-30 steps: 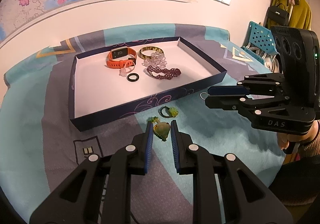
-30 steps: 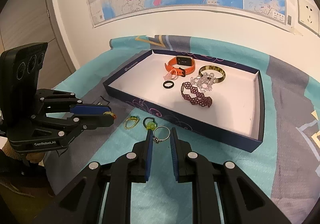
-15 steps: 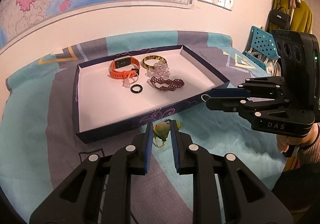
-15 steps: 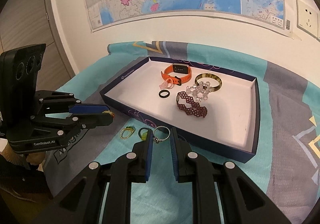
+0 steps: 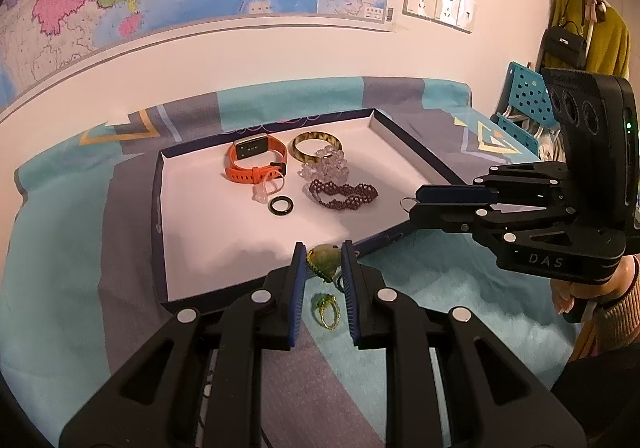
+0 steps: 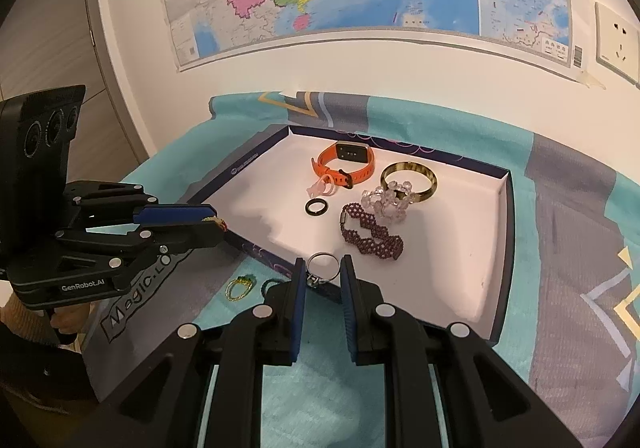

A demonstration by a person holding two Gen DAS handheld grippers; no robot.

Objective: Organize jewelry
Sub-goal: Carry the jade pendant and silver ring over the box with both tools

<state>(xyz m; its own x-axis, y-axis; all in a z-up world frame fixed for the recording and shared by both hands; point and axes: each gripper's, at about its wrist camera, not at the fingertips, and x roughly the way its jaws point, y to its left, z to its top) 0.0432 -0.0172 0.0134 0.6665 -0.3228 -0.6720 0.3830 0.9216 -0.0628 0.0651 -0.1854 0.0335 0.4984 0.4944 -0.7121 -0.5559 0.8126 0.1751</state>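
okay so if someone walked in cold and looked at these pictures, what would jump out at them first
Probably the shallow white-lined tray on the teal cloth, with an orange watch band, an amber bangle and a dark beaded bracelet clustered toward its far end. Next, the two grippers near its front edge: the left gripper pinching a green pendant, the right gripper pinching a silver ring.

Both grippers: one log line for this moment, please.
left gripper: shut on green pendant | right gripper: shut on silver ring | box: near
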